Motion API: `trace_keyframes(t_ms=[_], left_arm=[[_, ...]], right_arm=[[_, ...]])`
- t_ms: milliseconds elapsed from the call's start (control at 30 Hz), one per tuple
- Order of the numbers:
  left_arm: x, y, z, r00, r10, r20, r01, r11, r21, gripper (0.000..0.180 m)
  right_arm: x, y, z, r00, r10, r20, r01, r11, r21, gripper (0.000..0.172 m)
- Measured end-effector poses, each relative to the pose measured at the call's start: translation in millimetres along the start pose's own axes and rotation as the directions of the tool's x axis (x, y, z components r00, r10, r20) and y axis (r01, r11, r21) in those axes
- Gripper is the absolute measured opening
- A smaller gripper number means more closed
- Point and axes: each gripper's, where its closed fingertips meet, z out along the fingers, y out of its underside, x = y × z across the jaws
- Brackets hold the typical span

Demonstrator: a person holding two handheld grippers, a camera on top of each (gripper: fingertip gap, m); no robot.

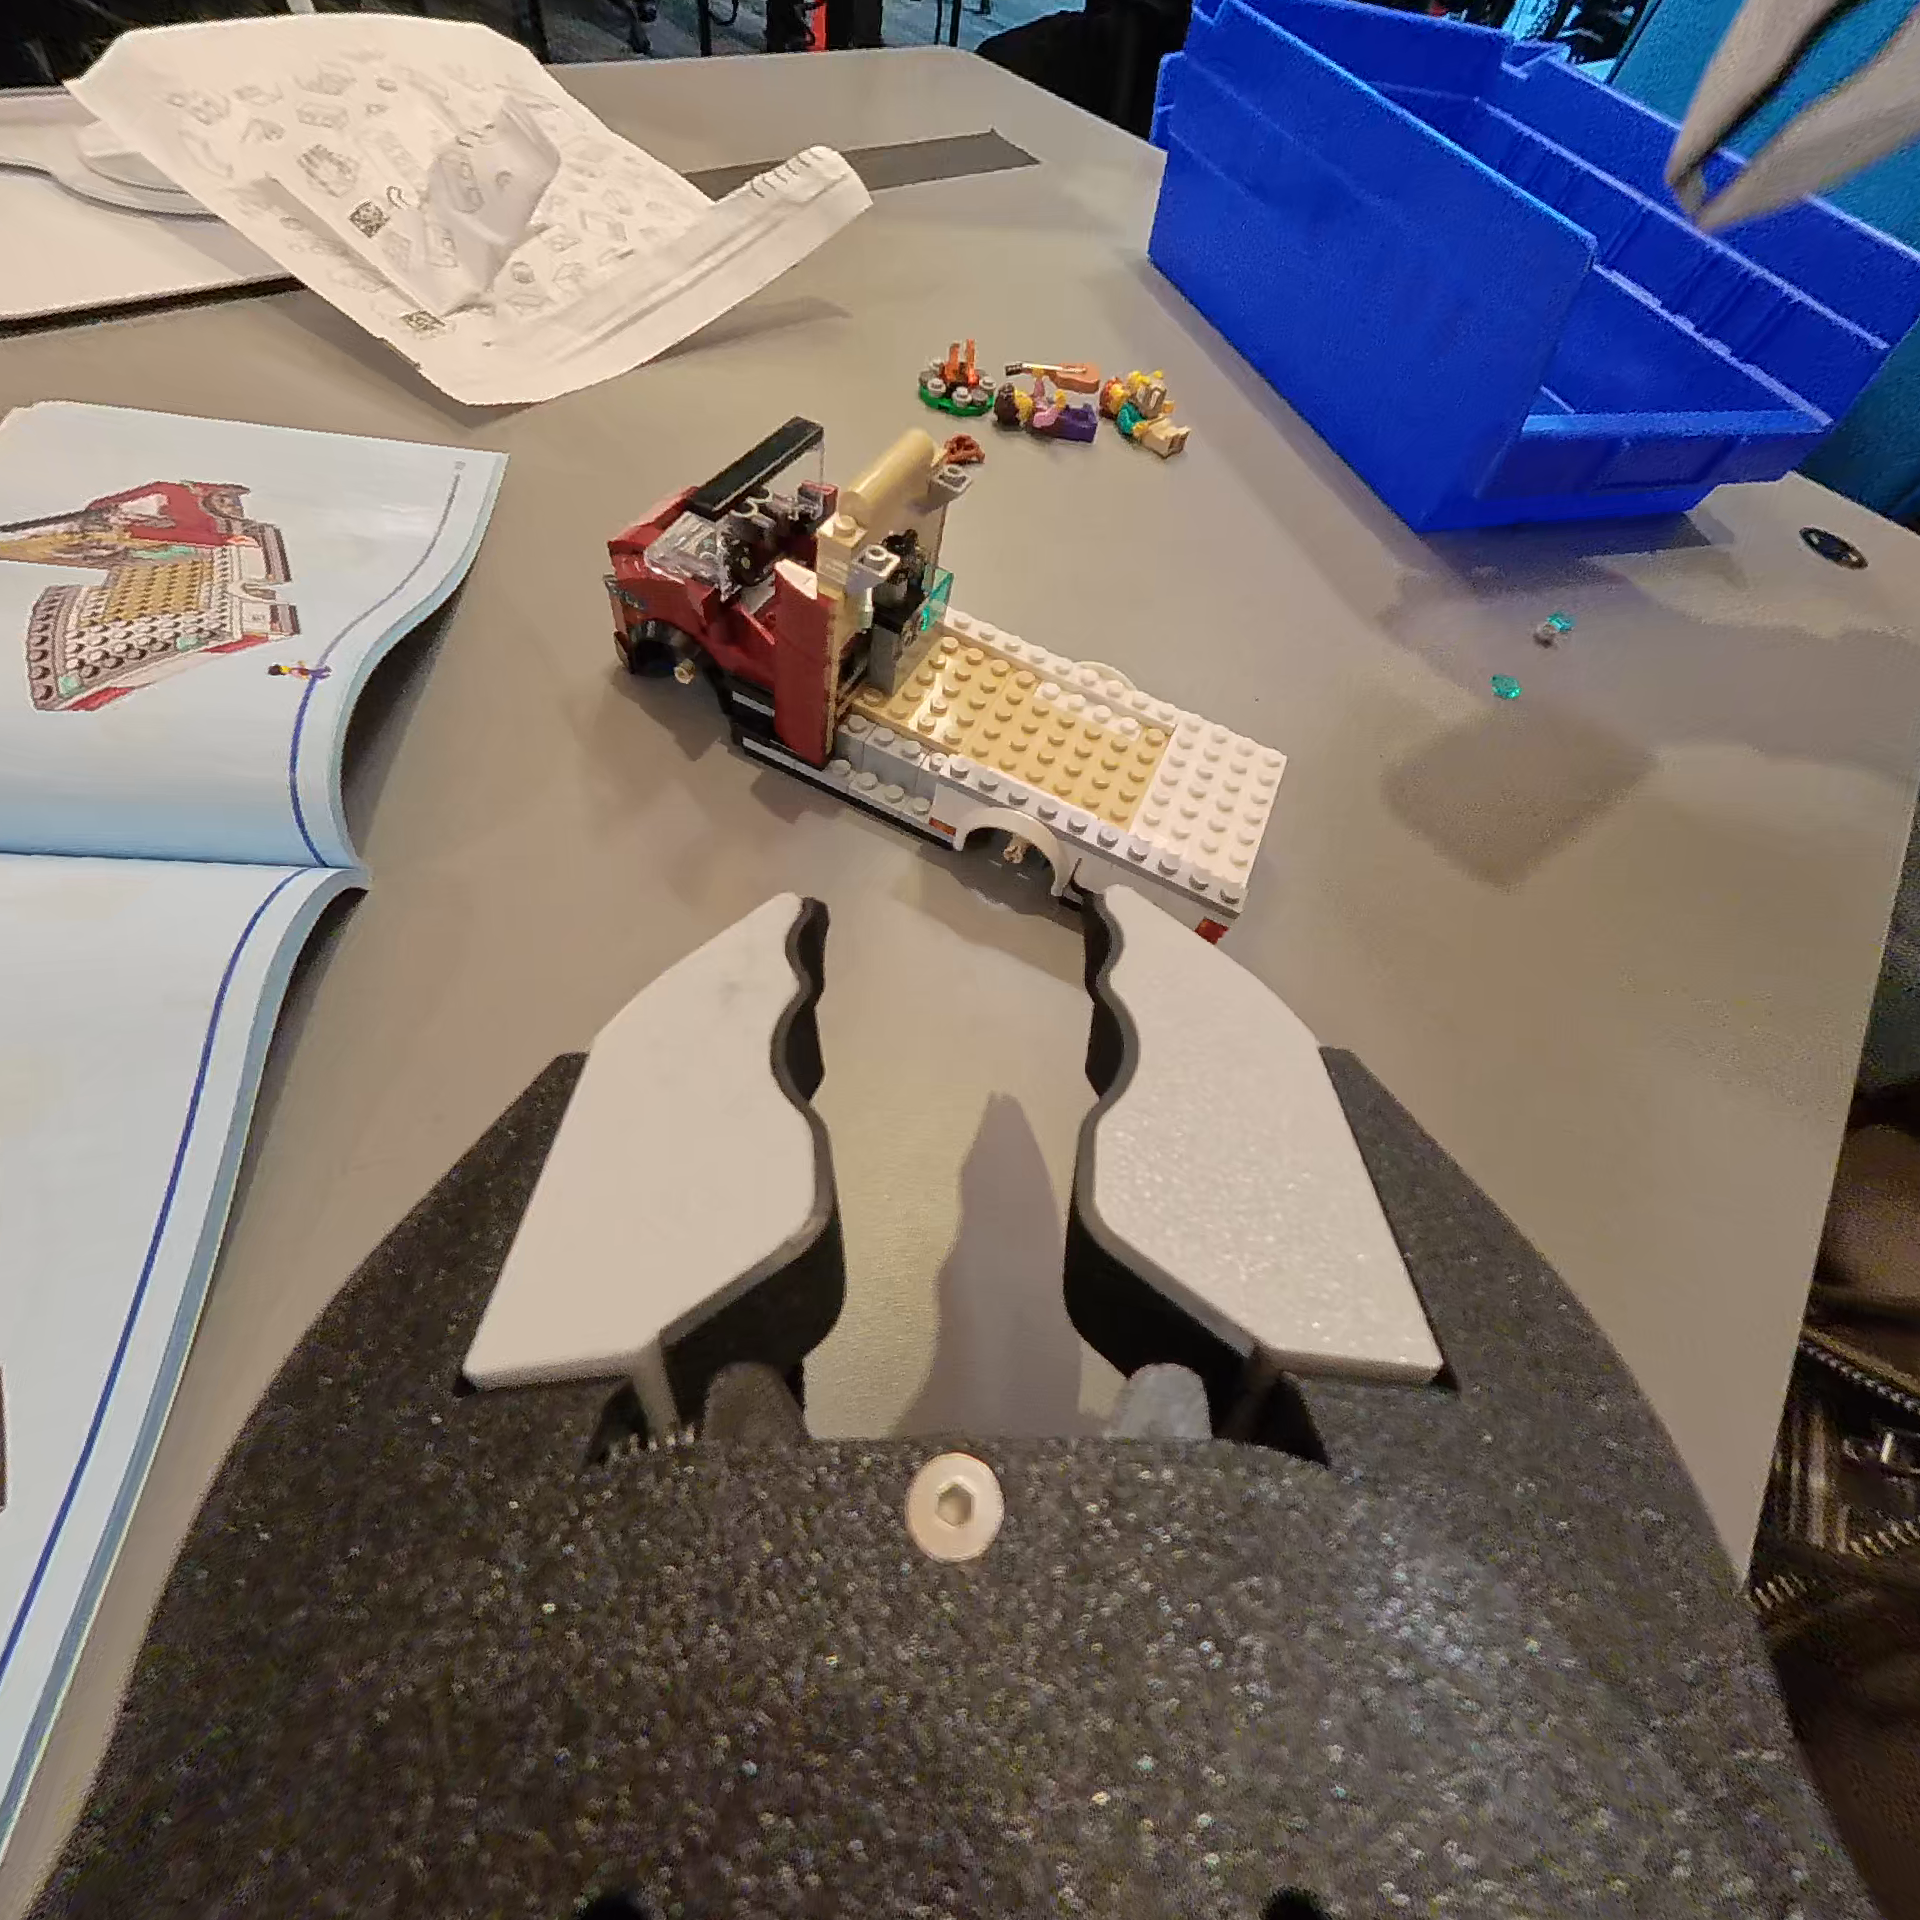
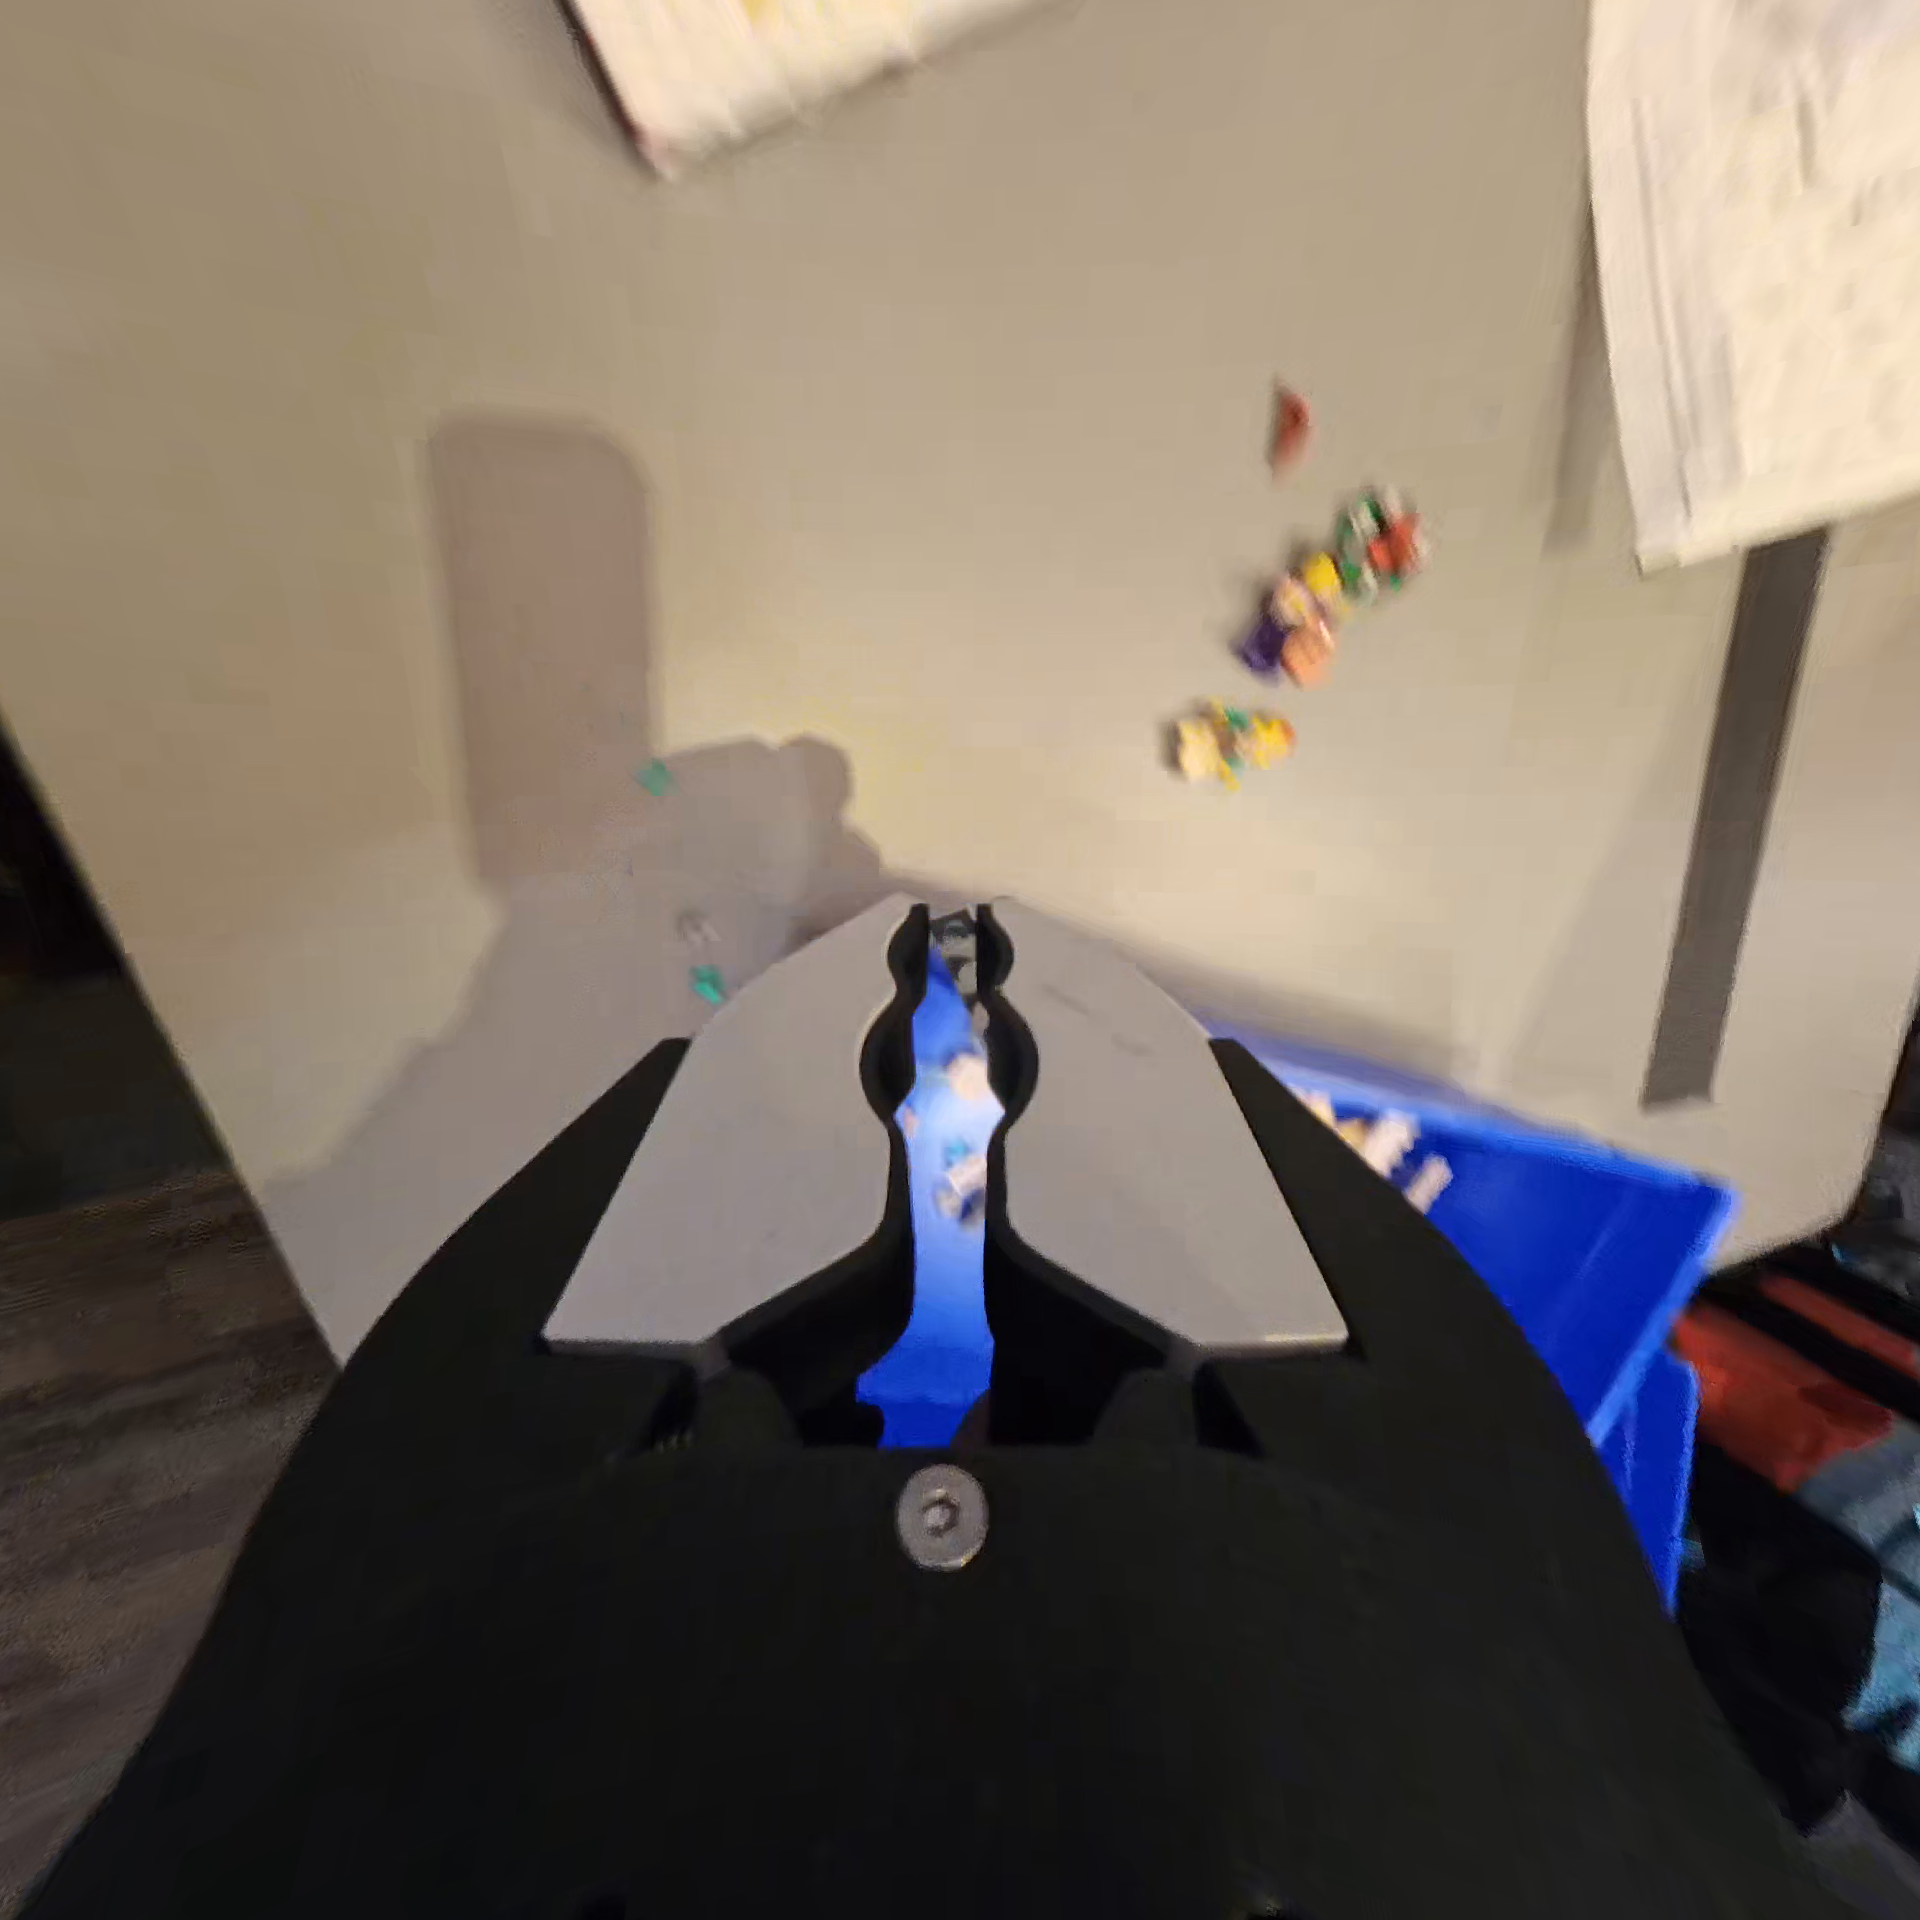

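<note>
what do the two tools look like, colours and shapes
Both look alike in build. The left tool has two broad pale grey fingers with wavy, black-lined inner edges, set in a speckled black foam-like body with a pale hex screw at its centre. The right tool has the same grey fingers and wavy black pads, on a smooth black body with a metal hex screw. No cables or sleeves show.

A grey table (image 1: 1039,260) carries an open instruction booklet (image 1: 156,831), a crumpled printed sheet (image 1: 436,208), a part-built brick truck (image 1: 935,686), small figures (image 1: 1060,400) and a blue bin (image 1: 1455,312); loose teal pieces (image 1: 1507,685), possibly studs, lie nearby.
</note>
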Motion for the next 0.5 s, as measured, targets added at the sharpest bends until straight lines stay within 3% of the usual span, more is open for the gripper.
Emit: trace_keyframes(t_ms=[100,167,233,300,367,400,433,500], left_arm=[[-5,-3,-2,0.999,-0.052,0.017,0.052,0.998,0.026,0.049],[-8,-13,-7,0.980,-0.200,-0.020,0.201,0.974,0.106,0.049],[-6,-32,-18,0.878,-0.442,-0.182,0.474,0.854,0.214,0.049],[6,-69,-44,0.678,-0.544,-0.494,0.718,0.632,0.291,0.048],[16,-112,-91,0.470,-0.427,-0.772,0.867,0.386,0.315,0.052],[20,-132,-121,0.408,-0.302,-0.862,0.902,0.278,0.329,0.056],[28,-148,-149,0.380,-0.179,-0.908,0.916,0.211,0.342,0.057],[58,-174,-194,0.374,0.030,-0.927,0.905,0.206,0.372,0.061]], right_arm=[[-43,-45,30,0.995,-0.057,0.082,0.053,0.998,0.042,0.008],[-66,-63,57,0.988,-0.058,0.145,0.051,0.997,0.053,0.008],[-77,-75,81,0.981,-0.042,0.188,0.032,0.998,0.055,0.008],[-83,-82,100,0.972,-0.003,0.237,-0.011,0.998,0.057,0.008],[-85,-86,113,0.962,0.027,0.272,-0.043,0.997,0.056,0.008],[-85,-87,117,0.958,0.034,0.286,-0.052,0.997,0.057,0.008],[-86,-86,121,0.954,0.045,0.298,-0.063,0.997,0.051,0.008],[-85,-84,128,0.950,0.060,0.307,-0.075,0.997,0.036,0.008]])
